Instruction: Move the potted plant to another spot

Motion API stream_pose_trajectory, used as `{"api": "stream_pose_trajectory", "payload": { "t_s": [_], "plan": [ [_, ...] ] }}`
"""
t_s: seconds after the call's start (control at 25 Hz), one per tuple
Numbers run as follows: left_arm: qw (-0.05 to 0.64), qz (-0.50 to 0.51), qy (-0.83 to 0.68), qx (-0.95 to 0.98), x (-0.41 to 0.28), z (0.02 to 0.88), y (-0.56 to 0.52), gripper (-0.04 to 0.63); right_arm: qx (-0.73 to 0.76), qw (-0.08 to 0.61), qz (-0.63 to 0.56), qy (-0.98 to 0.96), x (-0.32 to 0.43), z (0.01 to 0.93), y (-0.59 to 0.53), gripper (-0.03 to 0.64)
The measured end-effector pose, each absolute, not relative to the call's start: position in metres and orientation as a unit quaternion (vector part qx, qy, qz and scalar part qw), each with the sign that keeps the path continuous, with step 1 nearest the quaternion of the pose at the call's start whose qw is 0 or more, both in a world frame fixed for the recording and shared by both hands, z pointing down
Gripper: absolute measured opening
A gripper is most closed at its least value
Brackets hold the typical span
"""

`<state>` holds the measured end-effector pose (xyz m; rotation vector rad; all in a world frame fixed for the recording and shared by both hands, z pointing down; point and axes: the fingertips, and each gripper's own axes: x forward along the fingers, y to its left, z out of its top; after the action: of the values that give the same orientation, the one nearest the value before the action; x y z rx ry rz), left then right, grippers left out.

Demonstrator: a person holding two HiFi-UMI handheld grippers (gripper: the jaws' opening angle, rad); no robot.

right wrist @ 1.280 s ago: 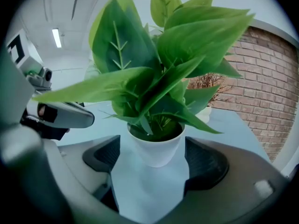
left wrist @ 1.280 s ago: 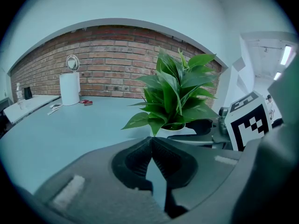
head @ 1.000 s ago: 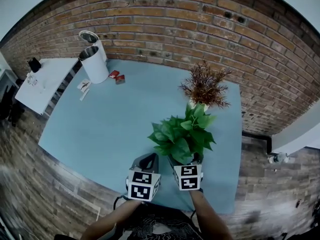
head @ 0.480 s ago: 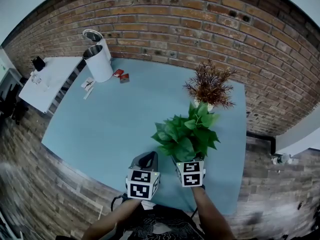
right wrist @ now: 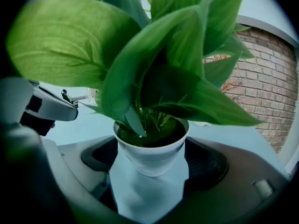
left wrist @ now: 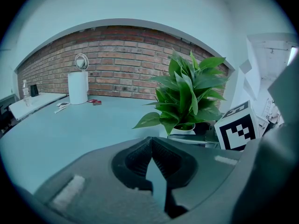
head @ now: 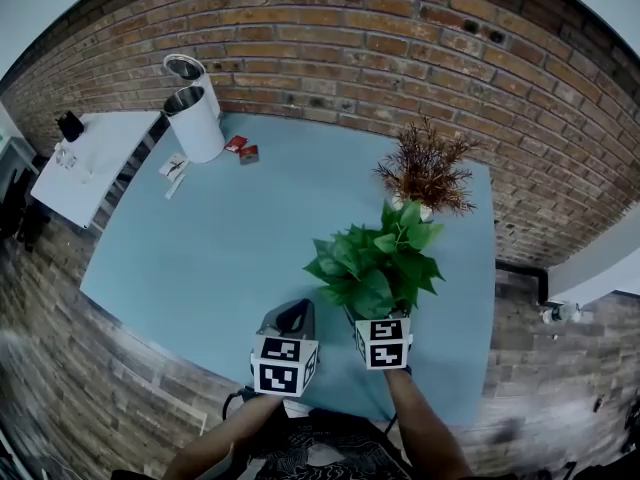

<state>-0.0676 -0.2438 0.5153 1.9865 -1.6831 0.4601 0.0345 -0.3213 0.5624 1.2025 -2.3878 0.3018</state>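
The potted plant (head: 375, 268), with broad green leaves in a small white pot (right wrist: 152, 153), is at the near right of the blue table (head: 220, 248). My right gripper (head: 374, 320) is shut on the pot, one jaw on each side of it (right wrist: 152, 166). Leaves hide the fingertips in the head view. My left gripper (head: 294, 314) sits just left of the plant, shut and empty, its pads meeting at the tip (left wrist: 151, 144). In the left gripper view the plant (left wrist: 189, 97) and the right gripper's marker cube (left wrist: 238, 127) show to the right.
A dried brown plant (head: 428, 173) in a white pot stands just behind the green one. Far left are a white cylindrical container (head: 195, 123), small red items (head: 243, 150) and papers (head: 172, 173). A brick wall (head: 350, 58) backs the table; a white side table (head: 95, 158) stands at left.
The right gripper and the green plant have shifted slightly forward and right on the table. The left gripper has stayed shut in about the same place.
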Motion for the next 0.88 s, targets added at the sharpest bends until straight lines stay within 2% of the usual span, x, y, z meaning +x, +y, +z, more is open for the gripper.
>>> {"api": "stream_pose_trajectory", "payload": {
  "t_s": [0.28,0.88],
  "plan": [
    [0.247,0.163,-0.607,0.737,-0.115,0.518,-0.247,-0.002,0.458,0.221,0.112,-0.854,-0.002,0.562,-0.324,0.445],
    [0.247,0.160,-0.595,0.748,-0.123,0.519,-0.258,-0.002,0.459,0.223,0.109,-0.853,-0.013,0.561,-0.320,0.443]
  ]
}}
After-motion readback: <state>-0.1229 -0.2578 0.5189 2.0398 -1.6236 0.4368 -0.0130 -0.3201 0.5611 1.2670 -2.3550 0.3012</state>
